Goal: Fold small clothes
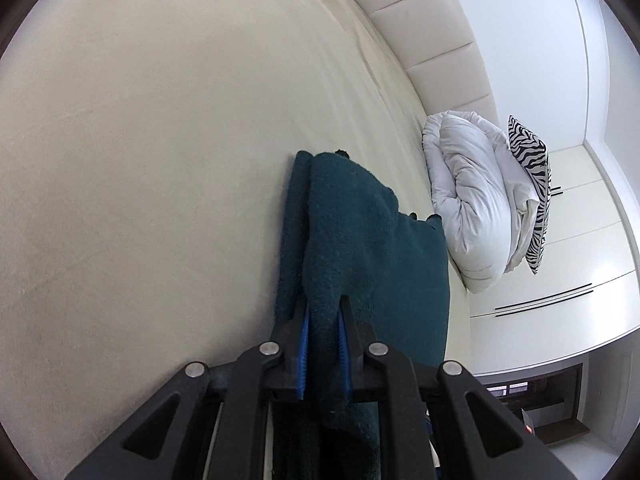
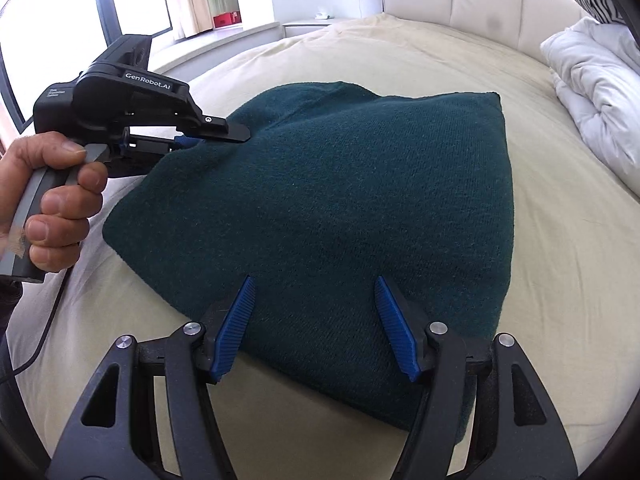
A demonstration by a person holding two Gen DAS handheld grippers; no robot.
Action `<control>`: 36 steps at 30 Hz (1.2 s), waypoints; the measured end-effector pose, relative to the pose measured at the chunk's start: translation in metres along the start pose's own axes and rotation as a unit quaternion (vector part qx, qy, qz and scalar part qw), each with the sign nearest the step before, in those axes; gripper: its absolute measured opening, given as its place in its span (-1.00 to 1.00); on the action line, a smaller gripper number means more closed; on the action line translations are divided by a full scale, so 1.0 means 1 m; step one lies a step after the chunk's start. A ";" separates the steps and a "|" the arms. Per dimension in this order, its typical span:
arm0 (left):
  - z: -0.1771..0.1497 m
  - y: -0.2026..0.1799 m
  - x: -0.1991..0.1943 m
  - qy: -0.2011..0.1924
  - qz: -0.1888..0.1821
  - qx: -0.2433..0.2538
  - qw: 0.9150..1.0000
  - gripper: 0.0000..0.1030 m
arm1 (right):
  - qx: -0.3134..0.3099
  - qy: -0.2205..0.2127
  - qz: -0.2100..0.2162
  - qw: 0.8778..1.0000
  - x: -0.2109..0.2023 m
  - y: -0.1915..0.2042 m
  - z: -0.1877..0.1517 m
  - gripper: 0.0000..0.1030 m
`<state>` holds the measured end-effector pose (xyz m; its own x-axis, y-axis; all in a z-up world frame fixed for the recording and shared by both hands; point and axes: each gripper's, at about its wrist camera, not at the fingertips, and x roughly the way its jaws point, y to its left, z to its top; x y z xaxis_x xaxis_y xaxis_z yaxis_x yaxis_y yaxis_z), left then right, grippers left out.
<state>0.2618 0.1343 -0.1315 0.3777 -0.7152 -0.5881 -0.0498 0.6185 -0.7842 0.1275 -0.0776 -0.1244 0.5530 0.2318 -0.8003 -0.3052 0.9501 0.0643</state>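
Note:
A dark green knitted garment lies folded on the cream bed sheet. My left gripper is shut on a bunched fold of the garment, cloth pinched between its blue pads. In the right wrist view the left gripper holds the garment's far left corner lifted a little off the bed, with a hand around its grey handle. My right gripper stands open over the garment's near edge. Its blue pads sit wide apart and do not press on the cloth.
A rolled white duvet and a zebra-striped pillow lie at the bed's right end by the padded headboard. White wardrobe doors stand beyond. A black cable hangs from the left handle. Bare sheet spreads to the left.

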 end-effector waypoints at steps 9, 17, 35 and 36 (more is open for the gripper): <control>-0.010 -0.027 -0.023 -0.042 0.056 0.052 0.996 -0.74 | 0.080 -0.003 0.051 0.995 -0.018 -0.037 0.006 0.18; -0.049 -0.111 -0.024 -0.071 0.114 0.202 0.970 -0.75 | 0.107 0.001 0.122 0.987 -0.012 -0.054 0.007 0.20; -0.045 -0.030 0.006 -0.041 0.056 0.148 0.986 -0.88 | 0.312 0.029 0.364 0.877 0.012 -0.143 -0.005 0.17; -0.044 -0.028 0.007 -0.039 0.052 0.148 0.987 -0.88 | 0.297 0.060 0.366 0.880 0.025 -0.137 -0.005 0.16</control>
<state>0.2247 0.0977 -0.1222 0.4551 -0.6228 -0.6364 0.1755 0.7635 -0.6215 0.1792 -0.2030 -0.1567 0.2809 0.8367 -0.4701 -0.0665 0.5056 0.8602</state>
